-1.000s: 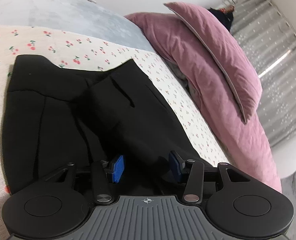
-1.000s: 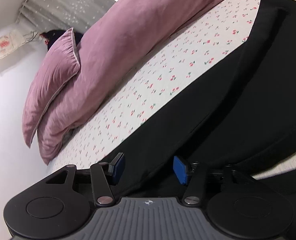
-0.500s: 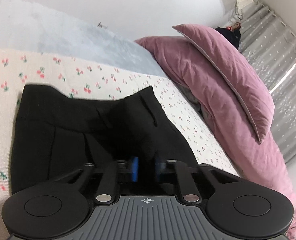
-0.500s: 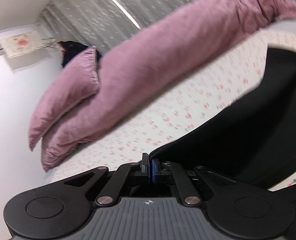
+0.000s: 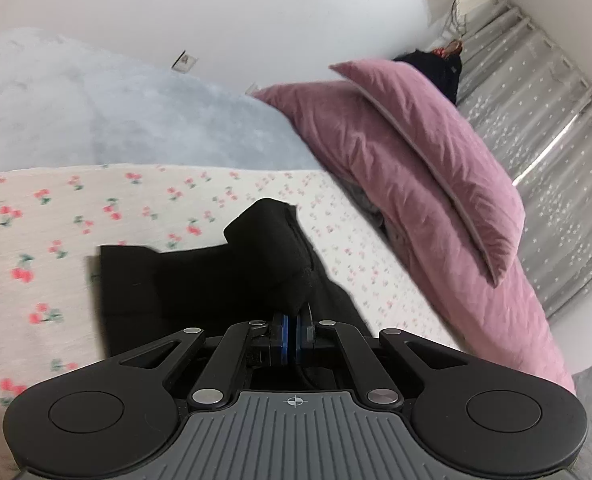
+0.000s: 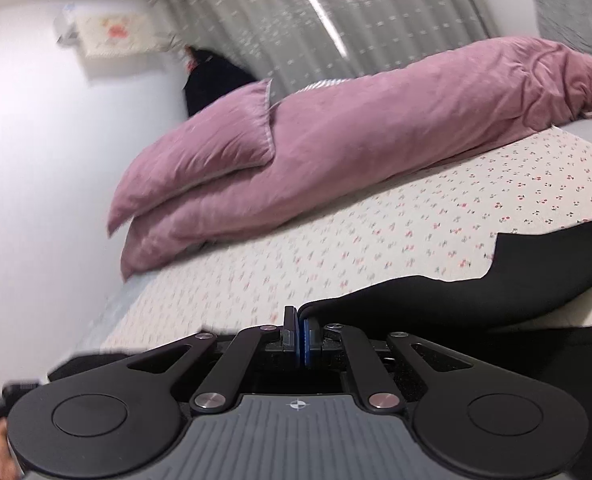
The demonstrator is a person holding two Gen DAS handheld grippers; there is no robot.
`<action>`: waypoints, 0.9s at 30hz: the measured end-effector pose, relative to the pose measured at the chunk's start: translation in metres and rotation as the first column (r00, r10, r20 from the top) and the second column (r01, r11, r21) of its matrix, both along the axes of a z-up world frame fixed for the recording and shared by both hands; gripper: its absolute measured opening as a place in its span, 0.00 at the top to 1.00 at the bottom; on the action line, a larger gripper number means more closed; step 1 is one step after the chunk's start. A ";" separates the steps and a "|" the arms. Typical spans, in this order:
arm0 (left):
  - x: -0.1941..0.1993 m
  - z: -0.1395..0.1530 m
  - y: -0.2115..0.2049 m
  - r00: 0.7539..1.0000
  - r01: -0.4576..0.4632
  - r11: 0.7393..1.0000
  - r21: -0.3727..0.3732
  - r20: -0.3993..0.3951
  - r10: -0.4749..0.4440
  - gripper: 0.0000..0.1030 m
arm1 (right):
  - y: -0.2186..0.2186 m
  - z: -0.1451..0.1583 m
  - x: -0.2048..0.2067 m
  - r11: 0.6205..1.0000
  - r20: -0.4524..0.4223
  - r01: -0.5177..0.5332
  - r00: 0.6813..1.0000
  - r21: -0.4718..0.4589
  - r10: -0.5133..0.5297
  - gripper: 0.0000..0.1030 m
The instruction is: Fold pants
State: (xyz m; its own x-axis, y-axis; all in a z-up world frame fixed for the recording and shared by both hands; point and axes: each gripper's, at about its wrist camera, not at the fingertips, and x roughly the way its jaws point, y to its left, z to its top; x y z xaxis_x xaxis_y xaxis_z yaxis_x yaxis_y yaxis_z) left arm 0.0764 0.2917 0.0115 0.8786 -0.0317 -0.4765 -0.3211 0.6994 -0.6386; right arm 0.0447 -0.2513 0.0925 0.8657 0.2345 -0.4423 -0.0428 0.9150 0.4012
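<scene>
The black pants (image 5: 216, 280) lie on a cherry-print bedsheet (image 5: 56, 216). My left gripper (image 5: 295, 330) is shut on a bunched fold of the pants and holds it raised off the sheet, the cloth standing up in a hump in front of the fingers. In the right wrist view my right gripper (image 6: 299, 338) is shut on an edge of the pants (image 6: 496, 292), which stretches away to the right above the sheet (image 6: 376, 248).
A mauve duvet (image 5: 436, 208) and matching pillow (image 6: 200, 152) lie along the bed's far side. A pale blue blanket (image 5: 96, 112) lies toward the wall. Grey curtains (image 6: 296, 20) hang behind the bed.
Both grippers have closed from open onto the pants. Both have lifted the cloth off the sheet, and the pants now bunch up in front of the left gripper.
</scene>
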 end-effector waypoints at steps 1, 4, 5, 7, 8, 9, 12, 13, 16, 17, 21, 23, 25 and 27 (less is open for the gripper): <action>-0.003 -0.001 0.003 1.000 0.001 1.000 0.001 -0.011 -0.001 0.99 | 0.004 0.000 -0.005 1.000 -0.011 -0.011 1.000 -0.019 0.011 0.96; -0.013 -0.004 0.010 0.999 0.000 1.000 0.022 -0.053 0.002 0.99 | 0.013 -0.006 -0.018 0.998 -0.068 -0.049 0.997 -0.046 0.045 0.96; -0.016 -0.006 0.012 0.998 0.000 1.000 0.027 -0.065 0.002 0.99 | 0.016 -0.009 -0.021 0.997 -0.092 -0.060 0.994 -0.050 0.055 0.96; -0.022 -0.010 0.017 0.996 -0.002 0.999 0.033 -0.087 0.005 0.99 | 0.020 -0.016 -0.026 0.994 -0.129 -0.086 0.989 -0.064 0.077 0.96; -0.024 -0.011 0.018 0.995 -0.004 0.999 0.036 -0.095 0.007 0.99 | 0.021 -0.019 -0.028 0.992 -0.146 -0.097 0.986 -0.075 0.085 0.96; -0.027 -0.012 0.019 0.995 -0.003 0.999 0.043 -0.100 0.007 0.99 | 0.022 -0.023 -0.029 0.991 -0.161 -0.106 0.983 -0.083 0.091 0.96; -0.033 -0.015 0.021 0.993 0.004 0.998 0.070 -0.115 0.004 0.99 | 0.020 -0.038 -0.037 0.988 -0.216 -0.122 0.971 -0.090 0.100 0.96; -0.033 -0.018 0.021 0.992 0.005 0.997 0.074 -0.128 0.005 0.98 | 0.020 -0.044 -0.037 0.988 -0.241 -0.125 0.965 -0.087 0.101 0.96; -0.034 -0.025 0.023 0.986 -0.004 0.998 0.056 -0.164 0.014 0.98 | 0.019 -0.063 -0.039 0.988 -0.314 -0.132 0.944 -0.081 0.101 0.96; -0.034 -0.026 0.023 0.986 -0.008 0.999 0.052 -0.167 0.017 0.98 | 0.020 -0.069 -0.039 0.987 -0.335 -0.138 0.937 -0.084 0.103 0.96; -0.033 -0.027 0.021 0.983 -0.023 0.998 0.060 -0.182 0.033 0.97 | 0.027 -0.087 -0.042 0.980 -0.383 -0.155 0.919 -0.123 0.097 0.96; -0.034 -0.026 0.020 0.982 -0.031 0.998 0.062 -0.185 0.042 0.97 | 0.030 -0.083 -0.046 0.978 -0.365 -0.155 0.926 -0.139 0.095 0.96; -0.037 -0.022 0.018 0.985 -0.044 0.996 0.077 -0.164 0.056 0.97 | 0.031 -0.075 -0.050 0.979 -0.336 -0.154 0.936 -0.135 0.101 0.96; -0.041 -0.017 0.016 0.987 -0.057 0.993 0.105 -0.144 0.072 0.97 | 0.031 -0.072 -0.052 0.978 -0.329 -0.162 0.938 -0.128 0.113 0.96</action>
